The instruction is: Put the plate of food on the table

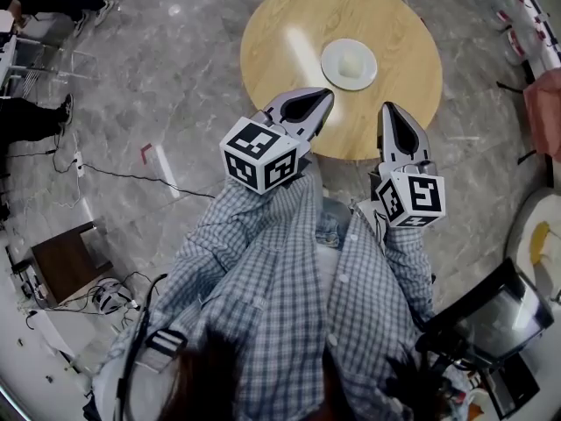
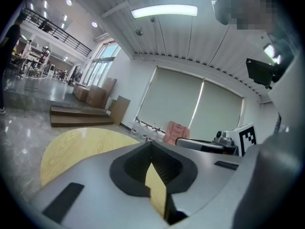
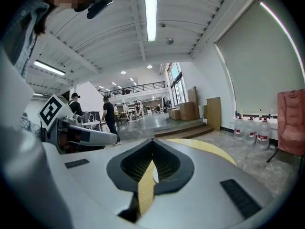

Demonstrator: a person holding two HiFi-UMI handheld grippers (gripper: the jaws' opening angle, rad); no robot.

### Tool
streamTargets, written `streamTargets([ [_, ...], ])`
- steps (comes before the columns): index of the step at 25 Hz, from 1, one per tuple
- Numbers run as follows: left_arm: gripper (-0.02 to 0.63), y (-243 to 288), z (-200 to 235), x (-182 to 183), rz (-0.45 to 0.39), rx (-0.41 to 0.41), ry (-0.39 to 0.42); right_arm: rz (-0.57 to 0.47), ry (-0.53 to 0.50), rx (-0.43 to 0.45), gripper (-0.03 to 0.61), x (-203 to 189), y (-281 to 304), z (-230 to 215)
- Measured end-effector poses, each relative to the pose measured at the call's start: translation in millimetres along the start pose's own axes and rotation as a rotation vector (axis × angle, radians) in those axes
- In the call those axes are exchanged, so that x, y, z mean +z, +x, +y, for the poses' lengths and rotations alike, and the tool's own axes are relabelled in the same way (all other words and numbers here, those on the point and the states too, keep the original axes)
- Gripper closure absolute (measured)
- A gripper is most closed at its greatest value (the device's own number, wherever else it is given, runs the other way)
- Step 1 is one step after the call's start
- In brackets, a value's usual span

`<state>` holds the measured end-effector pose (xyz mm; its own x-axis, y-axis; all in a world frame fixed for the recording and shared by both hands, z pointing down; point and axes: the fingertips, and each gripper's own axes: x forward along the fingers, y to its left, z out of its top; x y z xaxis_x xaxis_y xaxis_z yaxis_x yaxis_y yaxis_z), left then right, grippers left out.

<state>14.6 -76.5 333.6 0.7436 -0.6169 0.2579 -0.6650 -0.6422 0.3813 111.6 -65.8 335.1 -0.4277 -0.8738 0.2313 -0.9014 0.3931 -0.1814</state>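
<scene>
Food (image 1: 351,61) lies on the white round plate (image 1: 334,70), near the middle of the round wooden bench (image 1: 285,24). Left tool (image 1: 326,96) and right tool (image 1: 389,109) are closed, empty. Reaching back carelessly could shove it.

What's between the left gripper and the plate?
Only bare tabletop. In the head view the left gripper hangs over its near edge, and the plate sits farther in, apart from it.

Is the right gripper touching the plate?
Apart. The head view shows bare table between the plate and the right gripper, which is held near the table's edge.
</scene>
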Motion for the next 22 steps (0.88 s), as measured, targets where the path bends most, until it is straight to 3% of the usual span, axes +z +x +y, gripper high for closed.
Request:
streamTargets([
  [22, 0.606, -4.3, -6.1, 12.0, -0.031, -0.005, 0.04, -0.041, 0.033, 0.034, 0.572, 13.0, 0.3, 9.1],
])
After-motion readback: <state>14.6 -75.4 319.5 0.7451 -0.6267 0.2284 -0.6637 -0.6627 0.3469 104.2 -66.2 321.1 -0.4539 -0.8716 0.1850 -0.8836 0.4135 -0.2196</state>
